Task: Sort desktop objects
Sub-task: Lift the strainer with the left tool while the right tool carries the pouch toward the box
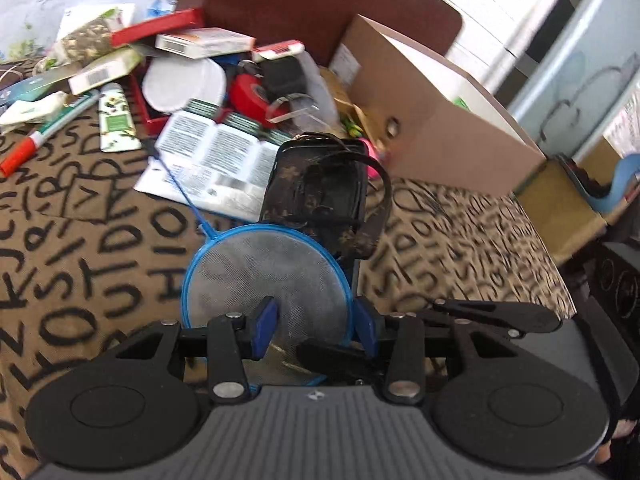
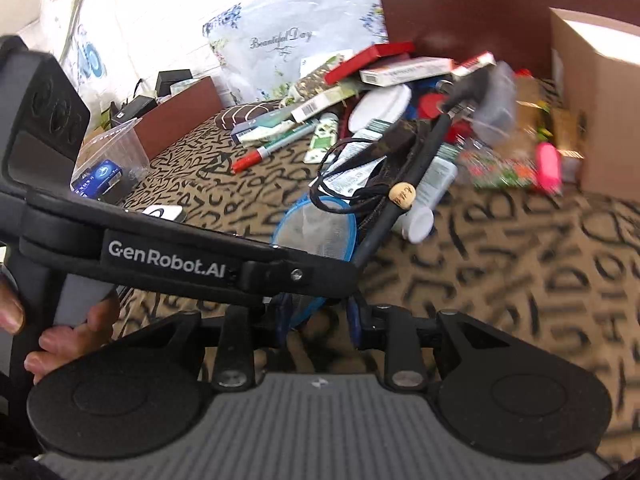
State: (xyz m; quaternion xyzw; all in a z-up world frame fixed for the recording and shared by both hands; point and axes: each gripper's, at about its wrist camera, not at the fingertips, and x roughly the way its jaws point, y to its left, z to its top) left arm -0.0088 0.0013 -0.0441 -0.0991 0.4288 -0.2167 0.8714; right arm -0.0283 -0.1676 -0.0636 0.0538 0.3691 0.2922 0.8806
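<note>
The left gripper (image 1: 316, 328) is seen w/ its blue pads (image 1: 265, 326) apart, one either side of the blue-rimmed mesh strainer (image 1: 266, 280); whether the rim is actually pinched can't be told, since a clear gap shows btw. pads and mesh, so it's judged as framed, not clamped. The strainer is presumably approached at its round head because the thin handle (image 1: 180, 190), running away toward the pile, offers less to bite on. Just beyond the strainer, a dark patterned pouch (image 1: 320, 188) w/ a strap is seen, touching or overlapping the strainer's far edge. Beyond the pouch, an open leaflet (image 1: 212, 156) is lying flat, and further still a heap of cartons, a red tape roll (image 1: 246, 94) and a white disc (image 1: 184, 84). Right of the pouch, a cardboard box (image 1: 432, 120) is standing, prob. the sorting bin, which would explain the work being done so near it. In the right wrist view, the right gripper (image 2: 318, 320) is largely hidden behind the other tool's body; its pads look apart around the strainer's near rim, but that can't be confirmed. A black stick w/ a wooden bead (image 2: 402, 196) is leaning across the pouch. Everything is resting on the letter-print cloth (image 1: 80, 240).
</note>
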